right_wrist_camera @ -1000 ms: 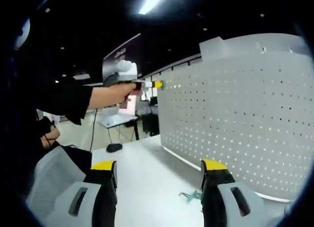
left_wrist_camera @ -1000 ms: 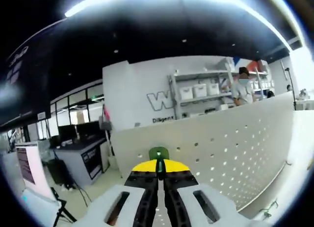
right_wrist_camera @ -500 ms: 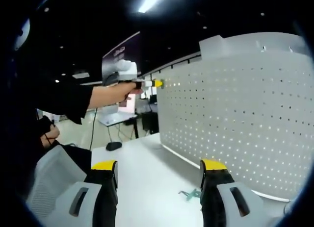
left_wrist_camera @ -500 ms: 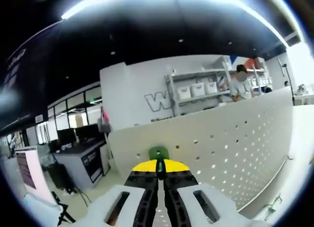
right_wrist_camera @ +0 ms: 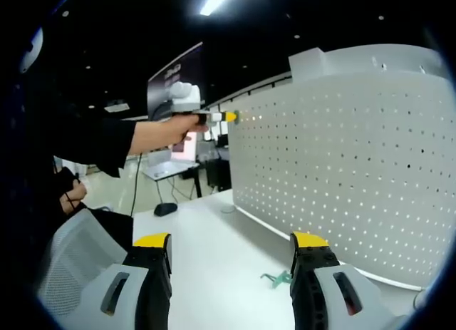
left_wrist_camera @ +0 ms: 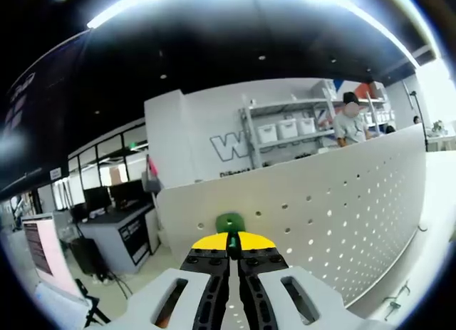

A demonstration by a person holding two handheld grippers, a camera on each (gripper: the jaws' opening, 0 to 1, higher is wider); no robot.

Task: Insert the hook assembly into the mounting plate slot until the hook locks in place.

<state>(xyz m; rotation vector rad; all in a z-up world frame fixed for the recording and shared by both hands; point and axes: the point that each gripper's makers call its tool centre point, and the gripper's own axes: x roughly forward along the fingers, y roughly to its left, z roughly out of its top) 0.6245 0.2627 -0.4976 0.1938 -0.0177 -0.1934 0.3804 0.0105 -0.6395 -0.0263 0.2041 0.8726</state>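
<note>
- Left tongs [left_wrist_camera: 229, 242] are closed on a green hook [left_wrist_camera: 229, 222], held at the edge of the white perforated mounting plate [left_wrist_camera: 342, 223].
- Right tongs [right_wrist_camera: 231, 262] gape wide, empty, above the surface [right_wrist_camera: 214, 273]; another green hook [right_wrist_camera: 276, 278] lies there.

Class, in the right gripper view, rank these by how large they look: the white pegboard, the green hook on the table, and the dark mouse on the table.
1. white pegboard
2. green hook and dark mouse: similar, at different distances, so unranked.
</note>
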